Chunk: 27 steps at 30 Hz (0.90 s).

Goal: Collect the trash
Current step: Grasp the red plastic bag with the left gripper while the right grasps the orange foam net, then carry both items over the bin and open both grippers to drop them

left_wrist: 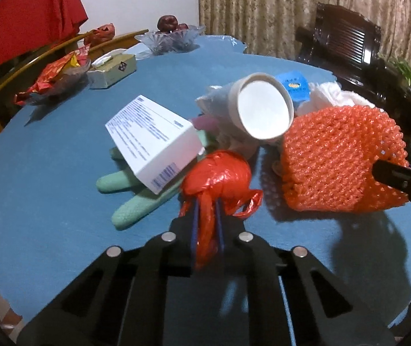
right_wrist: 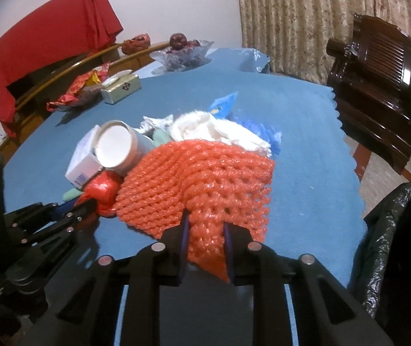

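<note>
A heap of trash lies on the blue table (left_wrist: 47, 173). My left gripper (left_wrist: 207, 210) is shut on a crumpled red plastic bag (left_wrist: 220, 178) at the heap's near edge. My right gripper (right_wrist: 205, 225) is shut on an orange foam net (right_wrist: 205, 178), also in the left wrist view (left_wrist: 341, 158). Behind lie a white box (left_wrist: 153, 135), a tipped paper cup (left_wrist: 263, 109), a green glove (left_wrist: 130, 201), white tissue (right_wrist: 214, 129) and a blue packet (left_wrist: 294, 85).
A black bin bag (right_wrist: 392, 236) hangs off the table's right edge. A dark wooden chair (right_wrist: 378, 66) stands at the right. At the back left are a tissue box (left_wrist: 113, 70), red wrappers (left_wrist: 52, 77) and a glass fruit bowl (left_wrist: 171, 39).
</note>
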Available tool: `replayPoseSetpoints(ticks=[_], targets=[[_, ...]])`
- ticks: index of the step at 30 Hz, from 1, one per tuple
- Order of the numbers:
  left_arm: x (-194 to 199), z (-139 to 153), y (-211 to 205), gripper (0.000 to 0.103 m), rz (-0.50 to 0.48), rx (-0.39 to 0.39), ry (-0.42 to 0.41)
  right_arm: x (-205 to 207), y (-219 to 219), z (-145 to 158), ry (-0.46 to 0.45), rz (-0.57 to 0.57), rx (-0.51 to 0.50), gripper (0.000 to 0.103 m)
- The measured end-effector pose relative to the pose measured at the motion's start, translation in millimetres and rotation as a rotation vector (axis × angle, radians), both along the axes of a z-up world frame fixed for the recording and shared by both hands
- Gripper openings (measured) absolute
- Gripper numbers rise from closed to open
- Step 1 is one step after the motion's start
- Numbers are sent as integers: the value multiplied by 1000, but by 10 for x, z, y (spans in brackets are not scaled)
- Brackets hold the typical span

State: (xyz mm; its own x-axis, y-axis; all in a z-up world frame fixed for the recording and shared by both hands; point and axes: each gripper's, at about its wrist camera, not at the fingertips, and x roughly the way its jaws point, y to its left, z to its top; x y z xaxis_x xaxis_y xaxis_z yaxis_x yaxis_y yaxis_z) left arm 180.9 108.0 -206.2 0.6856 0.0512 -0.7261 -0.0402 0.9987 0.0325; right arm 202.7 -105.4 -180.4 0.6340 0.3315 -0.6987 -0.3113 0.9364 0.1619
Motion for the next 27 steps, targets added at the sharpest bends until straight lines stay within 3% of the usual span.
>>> replayPoseSetpoints(ticks=[9,20,27], targets=[[-340,406,-53,9,-15,-12,-72,-341,-22,251,-47,37,2,20],[-536,521,-91,7,-42,-23,-77,-587,-230,429,-70,12,7,12],[-577,758,-392,7,-128,-46,-132,-720,-523,619,-114,-47,4,11]])
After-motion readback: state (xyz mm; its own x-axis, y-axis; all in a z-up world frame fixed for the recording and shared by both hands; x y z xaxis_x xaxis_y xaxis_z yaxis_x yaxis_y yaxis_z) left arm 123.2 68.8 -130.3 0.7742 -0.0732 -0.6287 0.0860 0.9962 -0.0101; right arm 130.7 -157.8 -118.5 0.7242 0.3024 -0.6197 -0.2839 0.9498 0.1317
